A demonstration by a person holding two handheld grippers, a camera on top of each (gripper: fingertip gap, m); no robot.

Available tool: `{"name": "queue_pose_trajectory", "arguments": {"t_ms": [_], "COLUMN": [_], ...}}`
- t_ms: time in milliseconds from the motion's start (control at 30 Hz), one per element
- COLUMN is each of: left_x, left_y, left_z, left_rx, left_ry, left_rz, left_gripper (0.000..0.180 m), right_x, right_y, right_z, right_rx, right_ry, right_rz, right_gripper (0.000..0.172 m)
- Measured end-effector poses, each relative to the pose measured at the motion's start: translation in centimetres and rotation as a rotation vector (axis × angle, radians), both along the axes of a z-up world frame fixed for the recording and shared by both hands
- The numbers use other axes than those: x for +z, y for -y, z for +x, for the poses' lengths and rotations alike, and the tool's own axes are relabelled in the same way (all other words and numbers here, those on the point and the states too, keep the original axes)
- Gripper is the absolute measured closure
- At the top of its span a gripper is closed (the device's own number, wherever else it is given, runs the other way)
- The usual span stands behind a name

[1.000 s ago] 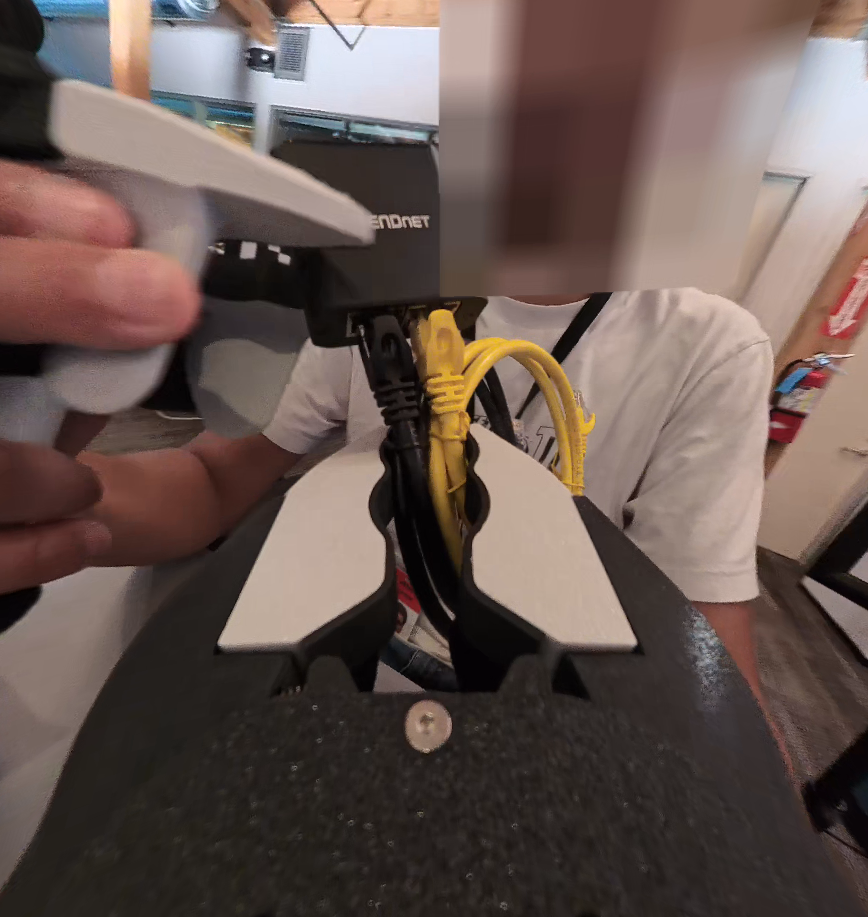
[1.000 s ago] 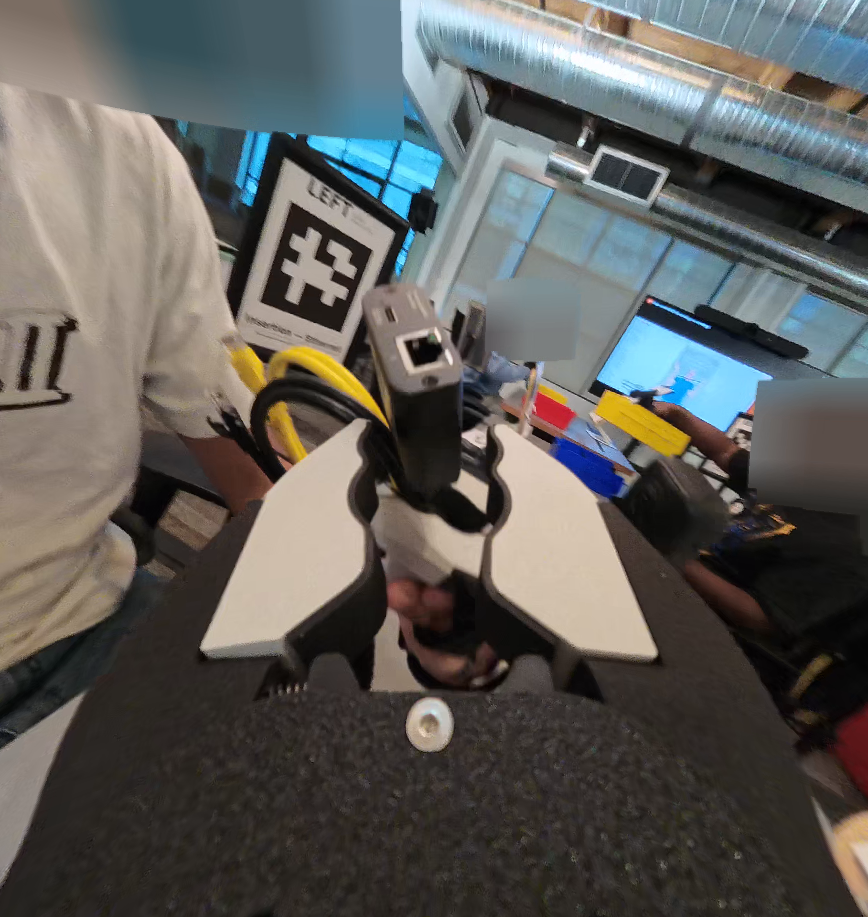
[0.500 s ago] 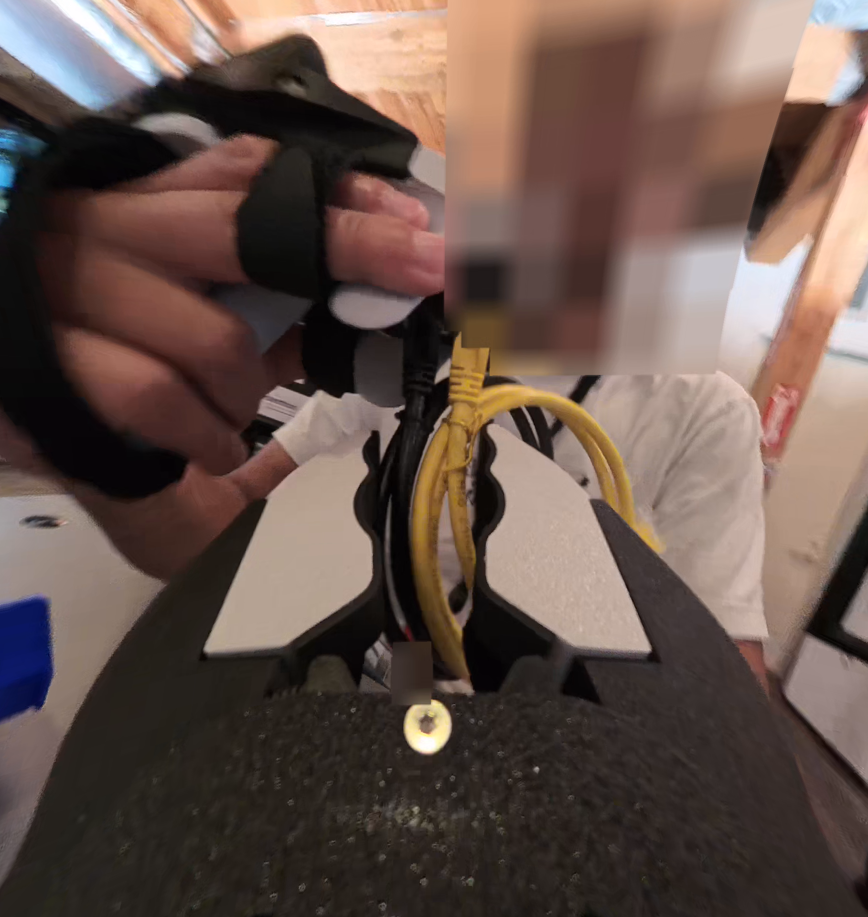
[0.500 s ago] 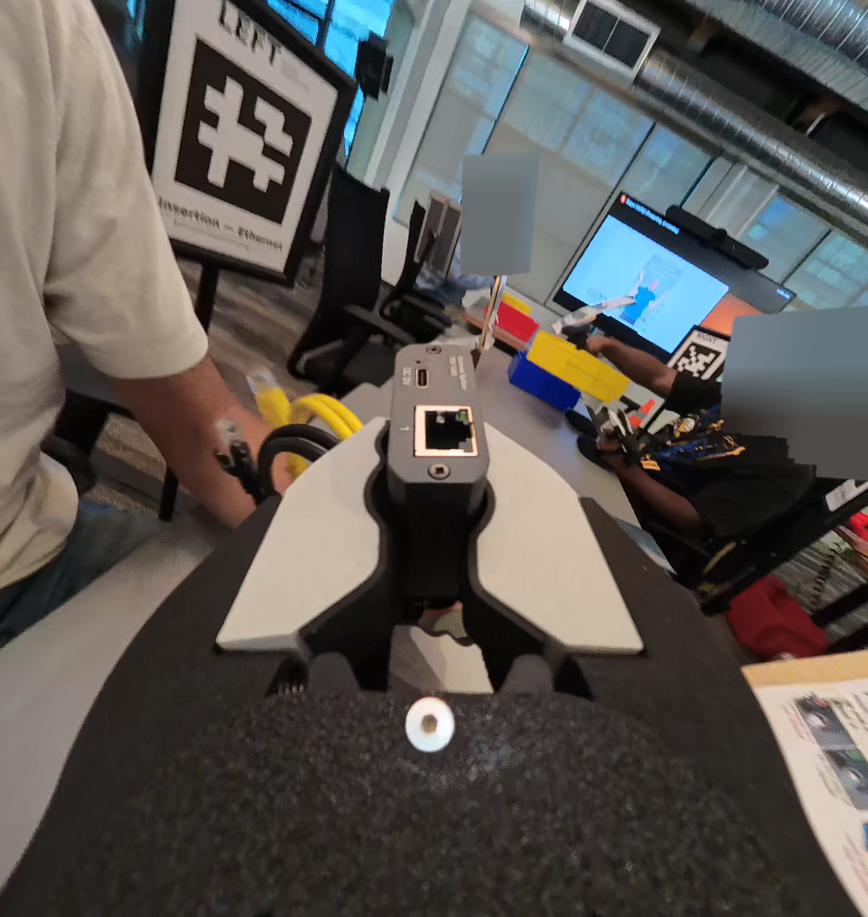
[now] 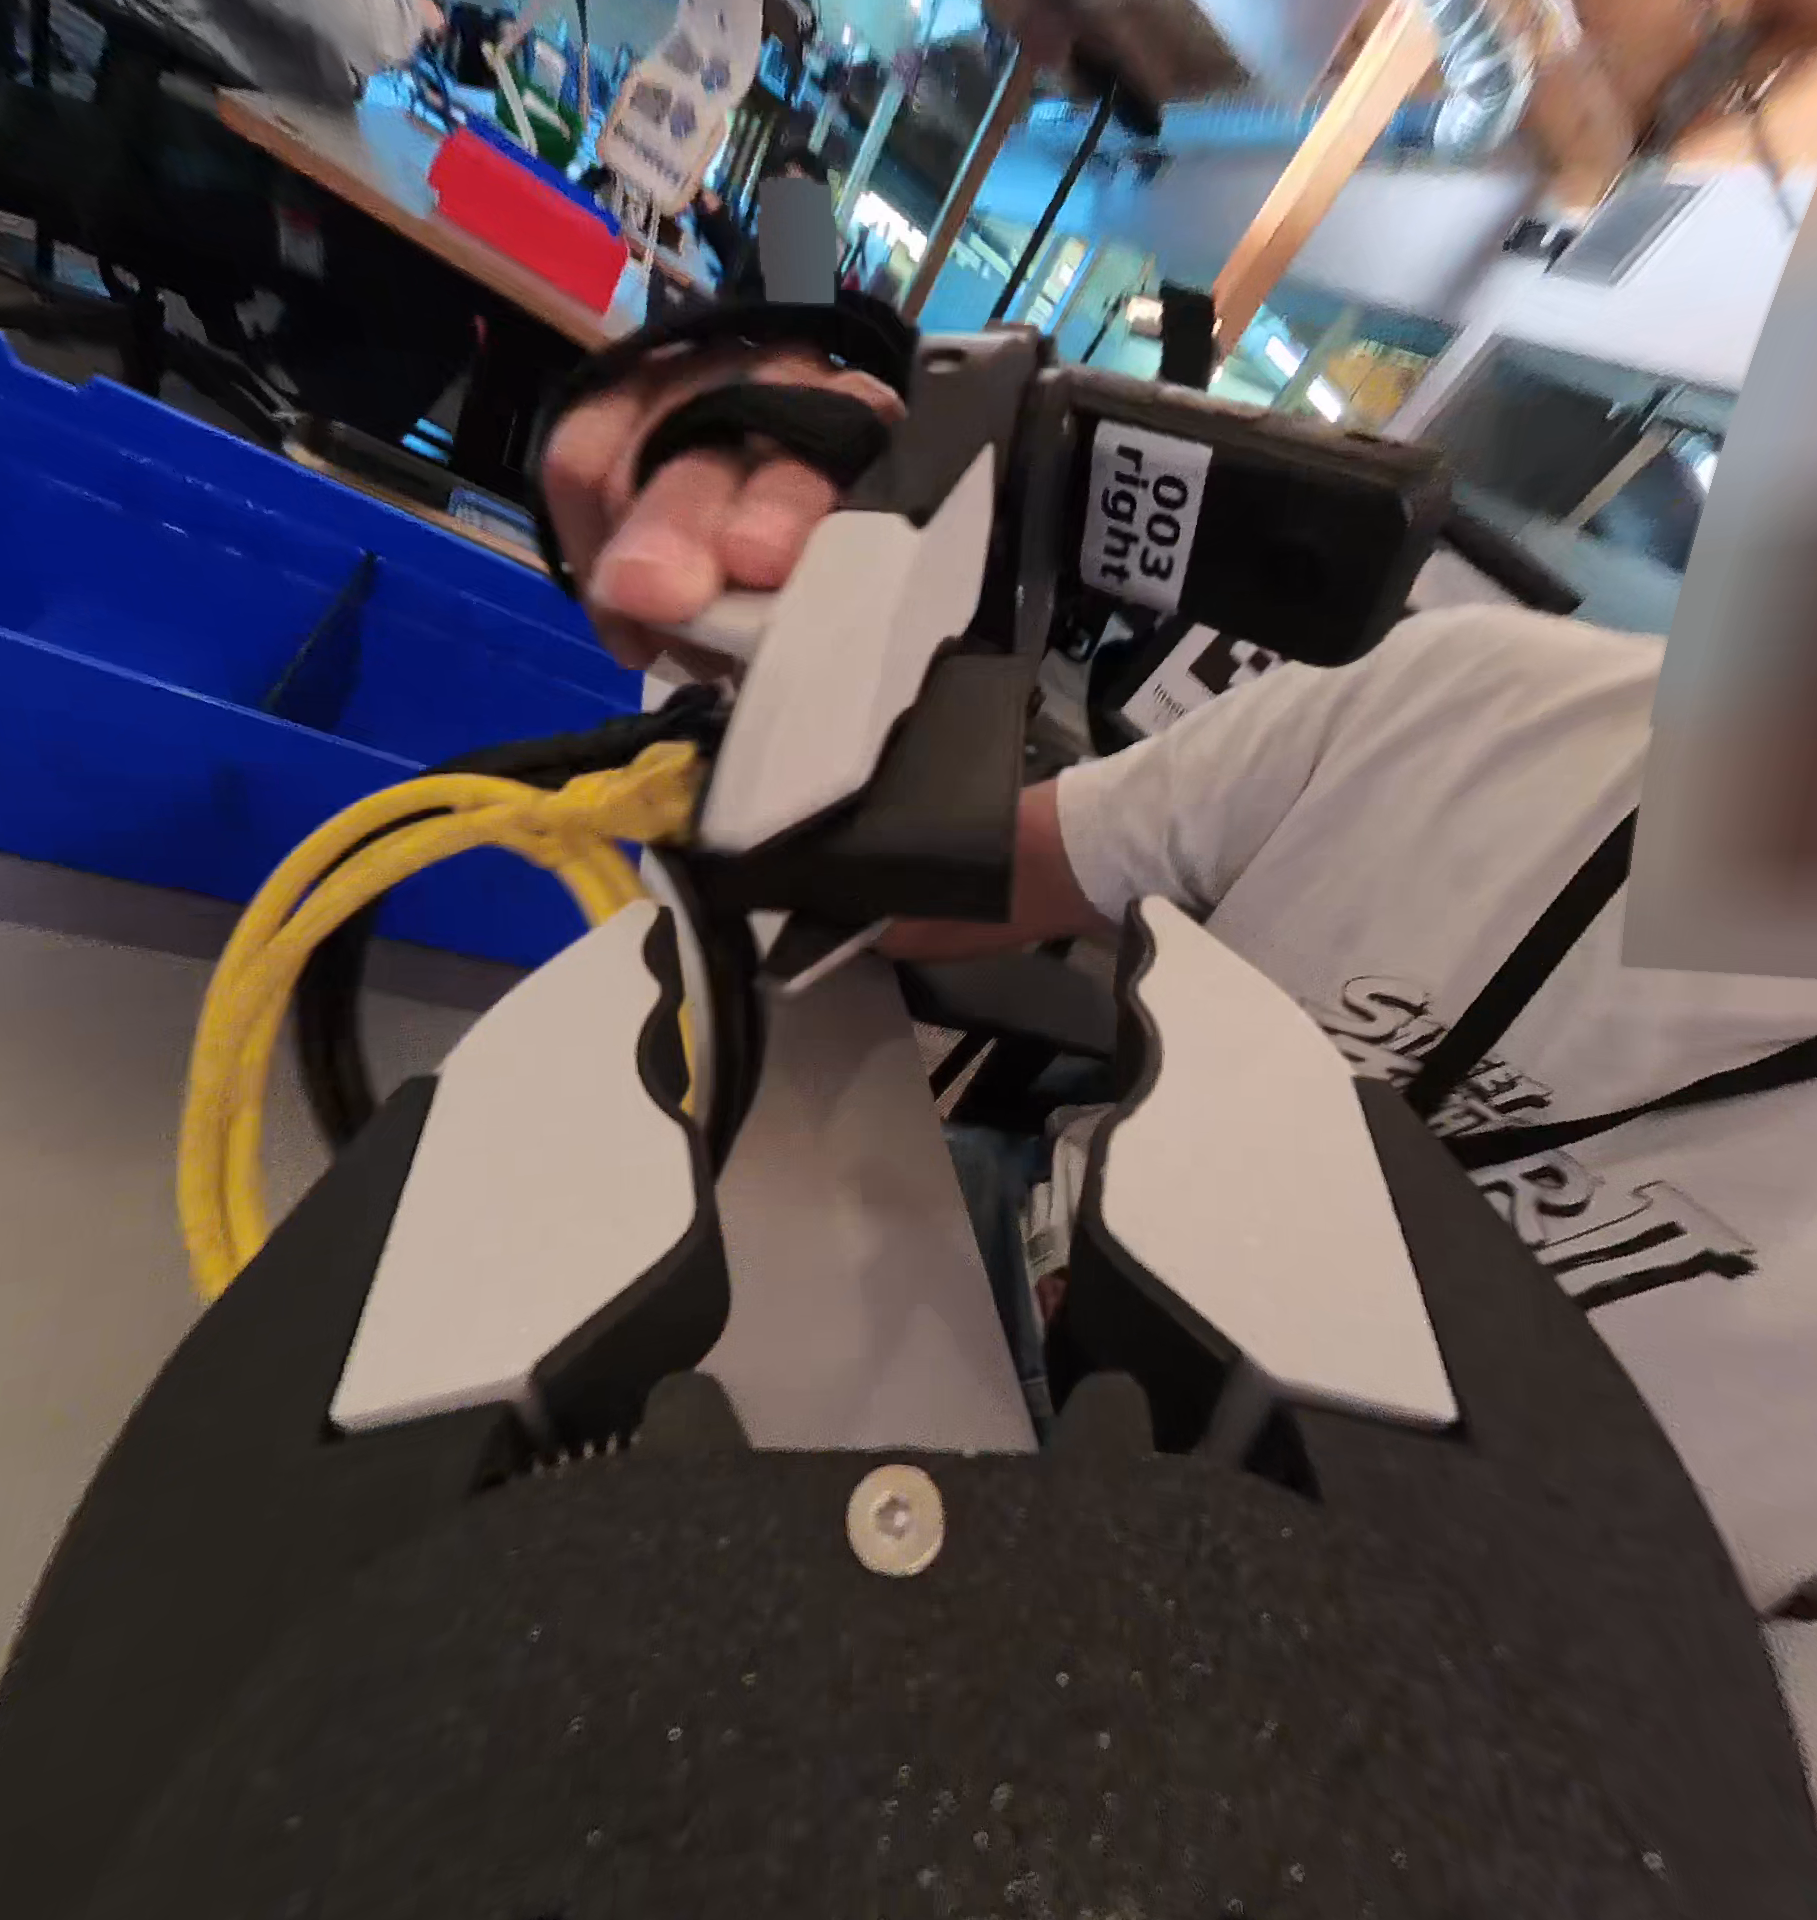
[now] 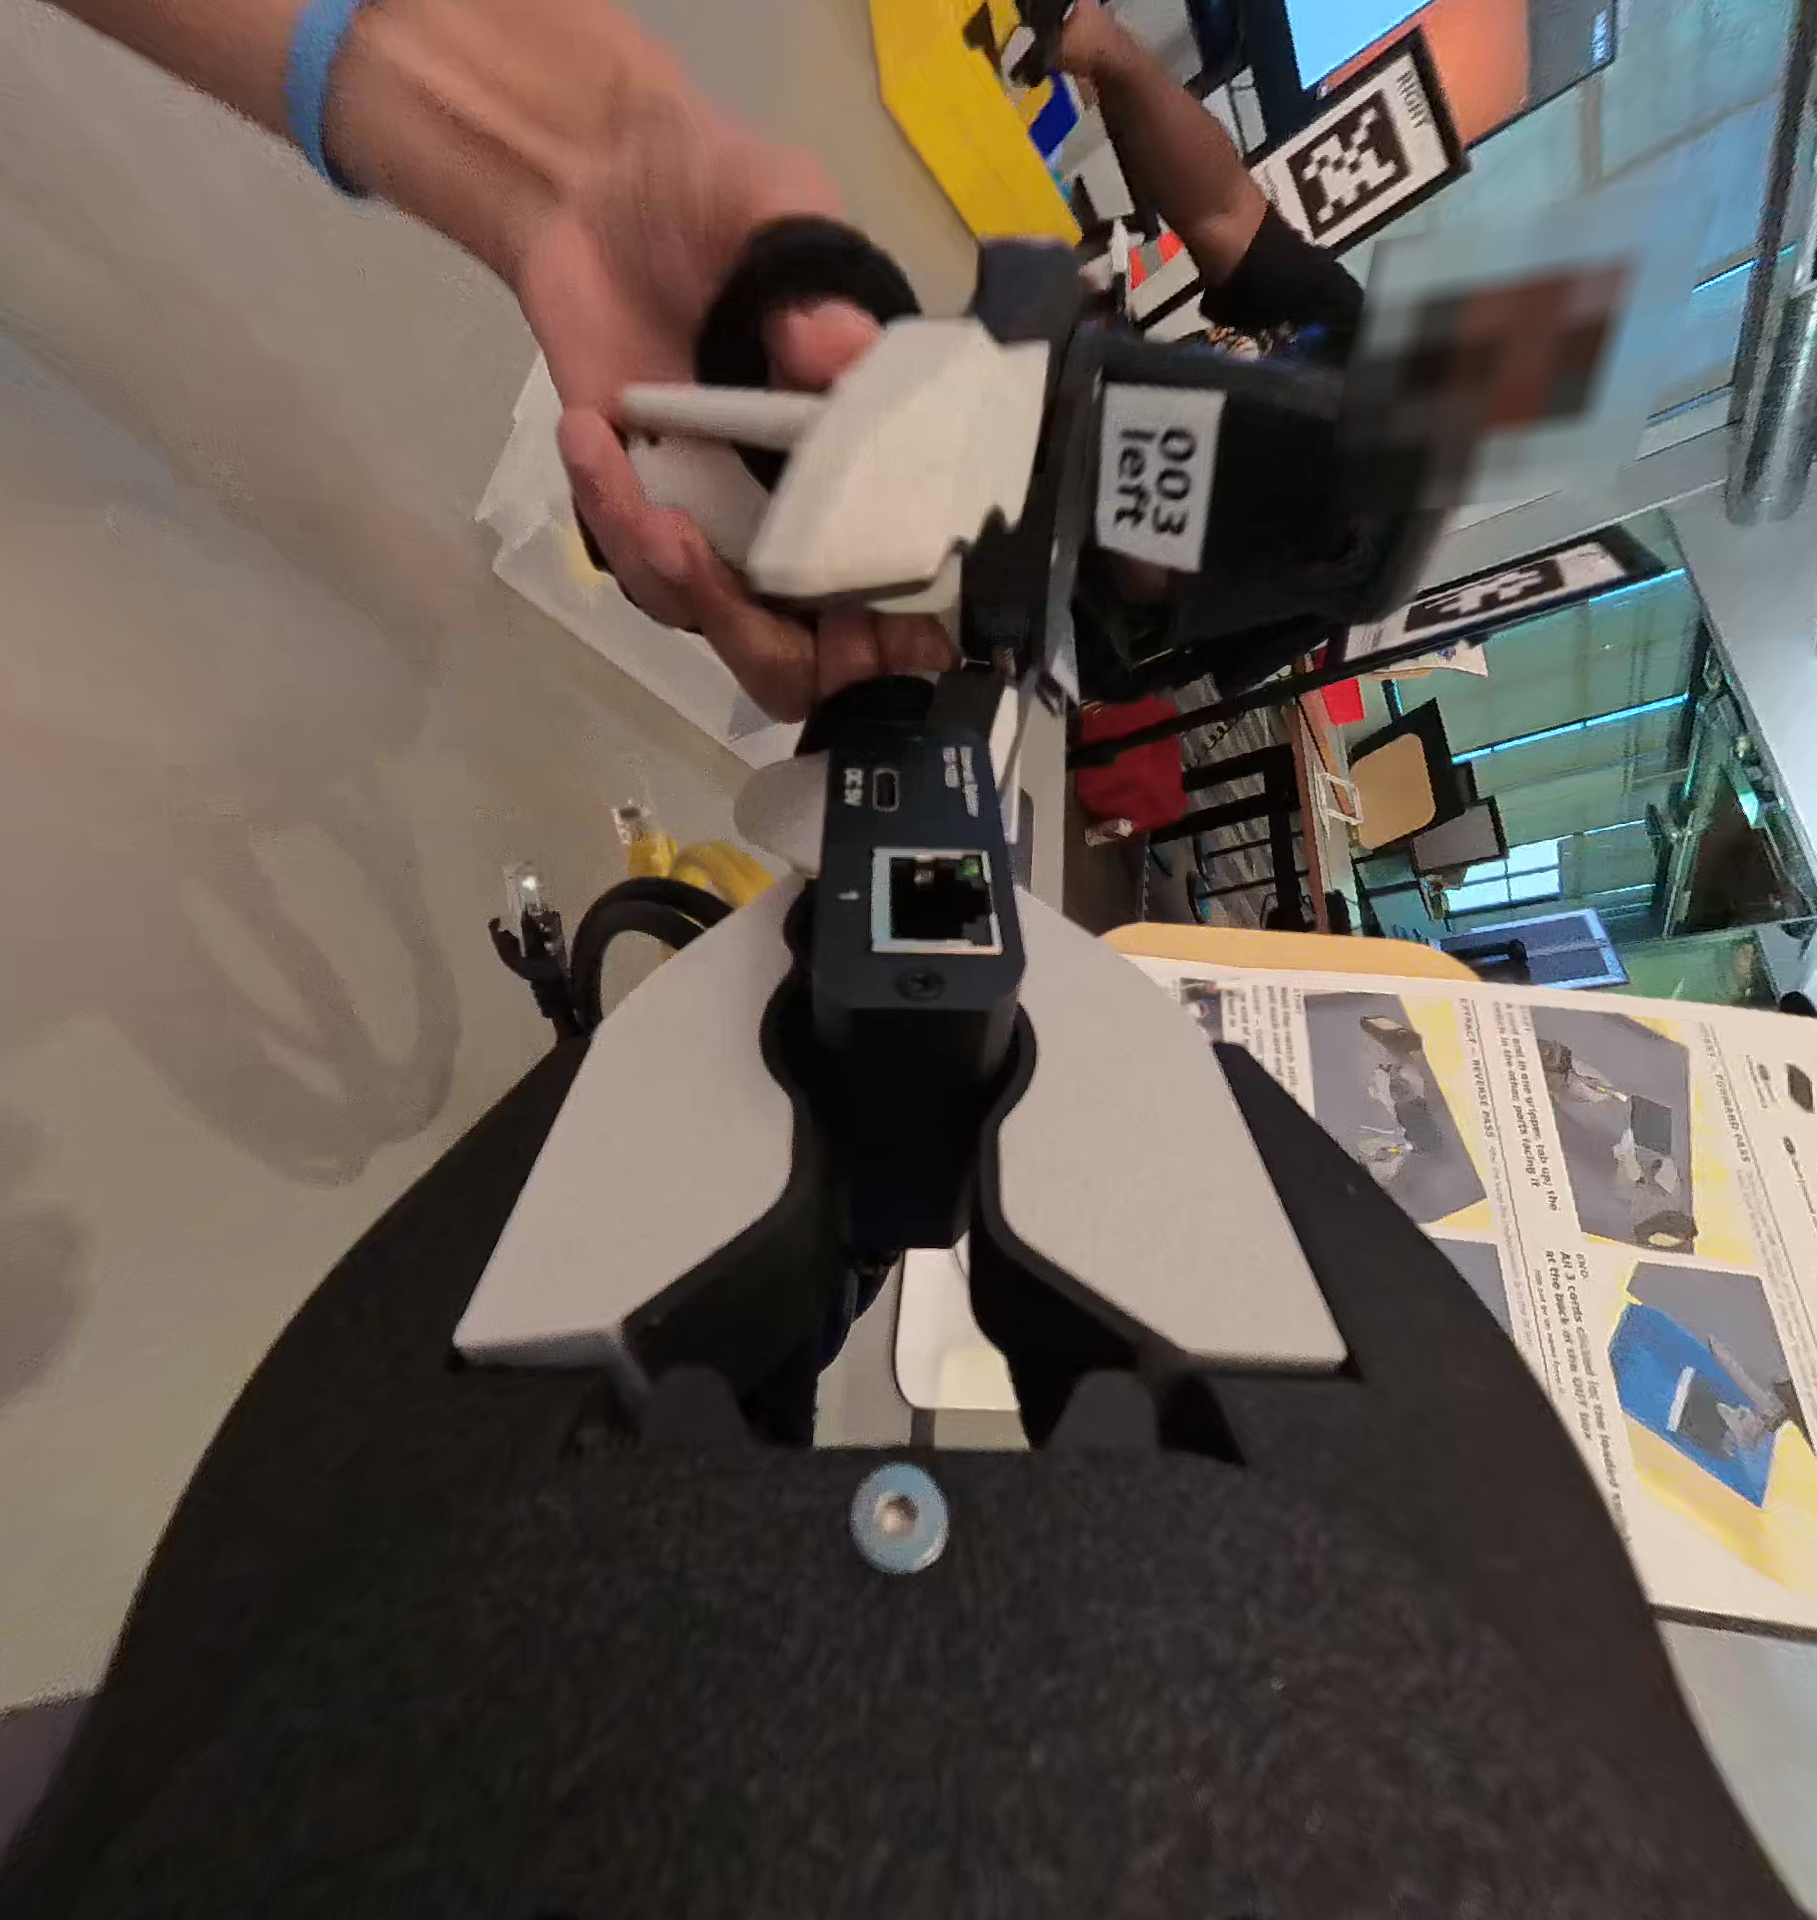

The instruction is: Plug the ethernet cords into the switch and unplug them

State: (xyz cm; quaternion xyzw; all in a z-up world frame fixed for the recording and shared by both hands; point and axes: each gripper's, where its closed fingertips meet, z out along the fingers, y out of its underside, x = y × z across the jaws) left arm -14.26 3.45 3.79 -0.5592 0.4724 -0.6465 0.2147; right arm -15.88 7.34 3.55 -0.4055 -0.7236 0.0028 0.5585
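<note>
My left gripper [image 5: 893,914] is wide open and grips nothing. The yellow cord [image 5: 291,956] and the black cord [image 5: 530,753] loop past its left finger [image 5: 530,1164] and run into the switch held by the right gripper [image 5: 883,644] just ahead. In the right wrist view my right gripper [image 6: 909,914] is shut on the black switch [image 6: 914,997], whose open port faces the camera. The free yellow plug [image 6: 655,852] and black plug [image 6: 530,925] hang at the left. The left gripper [image 6: 883,488] and the hand holding it show above the switch.
A blue bin [image 5: 156,623] stands on the grey table [image 5: 52,1143] at the left. A person in a white T-shirt [image 5: 1403,831] is close on the right. A printed instruction sheet [image 6: 1610,1195] lies at the right. A red bin [image 5: 519,223] sits on a far table. My left and right fingertips are right by each other.
My left gripper was closed around the yellow and black cords and has opened wide, letting them go. Both views have swung round. The right gripper stays shut on the switch.
</note>
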Motion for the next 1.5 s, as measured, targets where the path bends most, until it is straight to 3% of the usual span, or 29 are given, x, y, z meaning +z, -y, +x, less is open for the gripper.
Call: {"name": "queue_pose_trajectory", "arguments": {"t_ms": [100,200,567,800,933,1067,1133,1333,1433,1500], "left_x": [-0.4,0.2,-2.1,-1.9,-1.3,1.4,1.1,-7.3,-10.5,-11.2], "left_y": [0.2,0.0,-1.6,-0.6,-1.3,-3.6,-4.0,-0.5,1.6,2.2], "left_z": [0.3,-0.3,-1.5,-2.1,-2.3,-5.4,-7.9,-17.3,-23.3,-25.6], "left_rx": [0.052,0.021,0.05,-0.038,0.001,0.197,0.365,0.851,0.961,1.019], "left_ry": [-0.015,0.079,0.007,0.072,0.099,0.186,0.129,-0.382,-0.552,-0.556], "left_rz": [0.025,-0.09,-0.056,-0.054,-0.081,-0.134,-0.047,0.37,0.314,0.264], "left_gripper": [0.109,0.122,0.123,0.123,0.123,0.124,0.127,0.137,0.13,0.13], "right_x": [-0.5,-0.4,-2.7,-2.6,-2.2,-1.5,-1.1,-2.3,-3.2,-3.6], "right_y": [0.2,1.2,-0.5,0.7,0.1,-0.5,-1.3,-3.5,-3.8,-3.8], "right_z": [-1.0,-1.8,-1.5,-2.1,-2.2,-1.7,-1.2,0.3,0.4,0.2], "right_rx": [0.013,0.052,0.006,0.039,-0.001,-0.011,-0.048,-0.148,-0.155,-0.153], "right_ry": [-0.002,-0.018,0.058,0.066,0.051,0.012,0.01,0.109,0.142,0.157], "right_rz": [0.038,0.027,0.061,0.019,0.034,0.082,0.127,0.192,0.176,0.167], "right_gripper": [0.146,0.145,0.145,0.146,0.146,0.146,0.146,0.146,0.146,0.146]}}
